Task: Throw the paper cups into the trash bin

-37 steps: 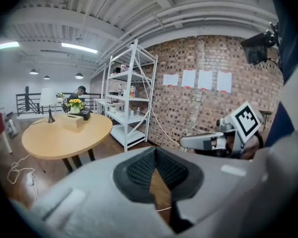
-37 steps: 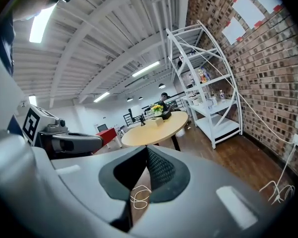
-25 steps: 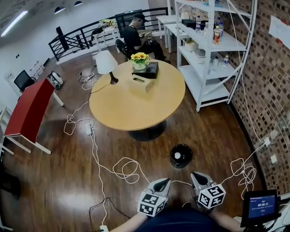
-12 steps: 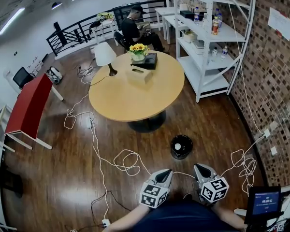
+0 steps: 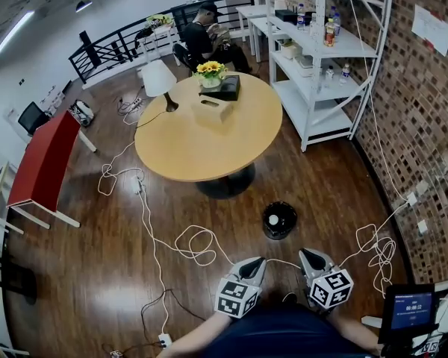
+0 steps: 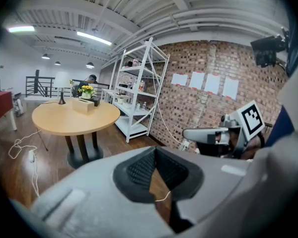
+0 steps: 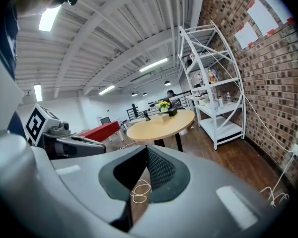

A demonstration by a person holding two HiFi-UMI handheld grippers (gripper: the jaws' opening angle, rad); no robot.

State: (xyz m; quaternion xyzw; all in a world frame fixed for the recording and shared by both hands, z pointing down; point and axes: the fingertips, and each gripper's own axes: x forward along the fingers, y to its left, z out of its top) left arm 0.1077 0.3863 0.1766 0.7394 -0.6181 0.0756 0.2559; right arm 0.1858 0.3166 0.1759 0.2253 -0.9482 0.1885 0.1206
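The black trash bin stands on the wooden floor just in front of the round table, and something white, perhaps a paper cup, lies inside it. I see no paper cup on the table or on the floor. My left gripper and right gripper hang side by side low in the head view, short of the bin, both shut and empty. In the left gripper view its jaws meet with only floor beyond. The right gripper's jaws likewise meet, with nothing between them.
On the table stand a tissue box, a flower pot and a lamp. White cables loop over the floor. A white shelf rack lines the brick wall at right, a red table is left, and a person sits behind.
The head view has shifted slightly, so the table and bin sit a little higher in the picture. Both grippers keep their place and stay shut.
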